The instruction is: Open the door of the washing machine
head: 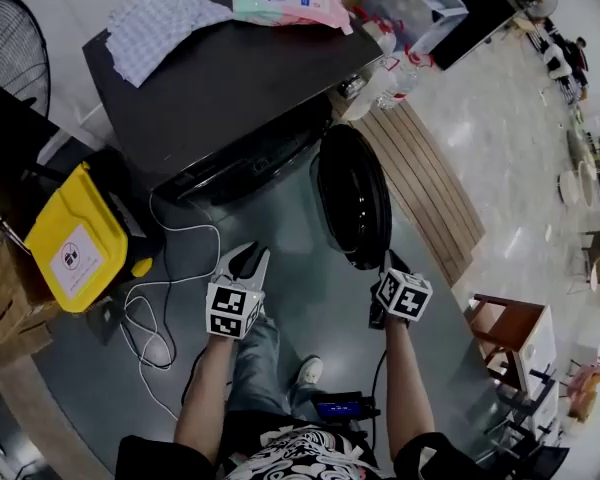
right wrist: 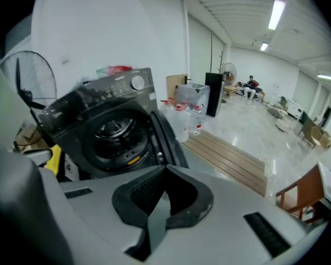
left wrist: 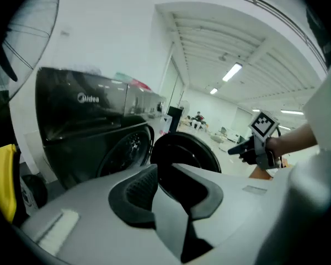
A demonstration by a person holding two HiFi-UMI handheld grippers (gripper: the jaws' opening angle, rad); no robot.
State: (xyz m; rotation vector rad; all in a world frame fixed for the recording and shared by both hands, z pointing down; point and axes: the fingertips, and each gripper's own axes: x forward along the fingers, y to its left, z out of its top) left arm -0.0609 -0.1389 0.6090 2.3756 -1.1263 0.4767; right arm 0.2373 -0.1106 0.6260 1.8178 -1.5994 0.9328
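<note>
The black washing machine [head: 230,88] stands ahead of me, its round door [head: 355,198] swung wide out to the right and the drum opening [head: 250,163] uncovered. My left gripper [head: 245,253] hangs in front of the machine, below the opening, jaws open with nothing between them. My right gripper [head: 390,261] sits at the door's near lower edge, shut and empty. The left gripper view shows the machine [left wrist: 83,131], the open door [left wrist: 187,153], my parted jaws [left wrist: 164,170] and the right gripper [left wrist: 248,148]. The right gripper view shows the drum [right wrist: 113,131], the door [right wrist: 168,139] edge-on, and its closed tips [right wrist: 165,170].
A yellow container [head: 75,243] and a loose white cable [head: 165,298] lie left of the machine. A slatted wooden platform [head: 430,188] with water bottles [head: 395,73] is to the right. Folded cloth [head: 160,23] rests on the machine's top. A wooden stool [head: 510,333] stands at right.
</note>
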